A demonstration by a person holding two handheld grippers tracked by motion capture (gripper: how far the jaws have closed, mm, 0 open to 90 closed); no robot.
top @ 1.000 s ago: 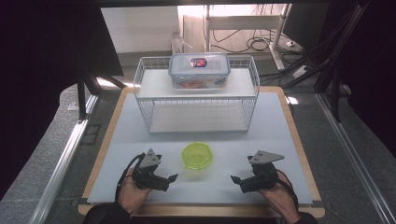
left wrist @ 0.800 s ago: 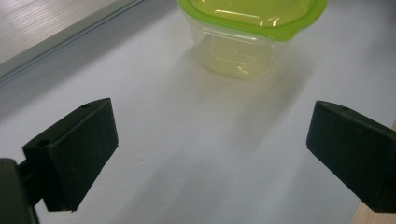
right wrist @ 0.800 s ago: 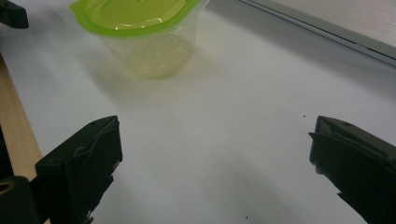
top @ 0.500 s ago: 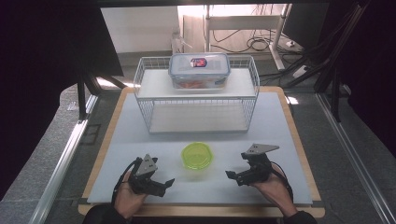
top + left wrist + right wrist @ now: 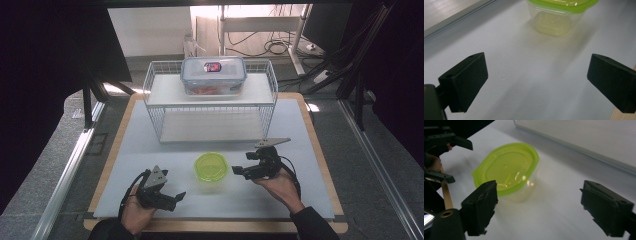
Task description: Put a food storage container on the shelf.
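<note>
My R gripper (image 5: 239, 171) sits just right of the green-lidded tub (image 5: 211, 167) w/ jaws spread; they've just been closing a bit, nothing btwn them. Tub stands mid-mat in front of the wire rack (image 5: 210, 107). L gripper (image 5: 177, 197) is spread too, near the tub's front-left, apart from it.

A wooden-edged table (image 5: 310, 125) is covered by a white mat (image 5: 150, 150). At its far side a white wire rack (image 5: 210, 107) is set on the mat, and nearer the front a small clear plastic tub with a lime-green lid (image 5: 210, 167) is placed
</note>
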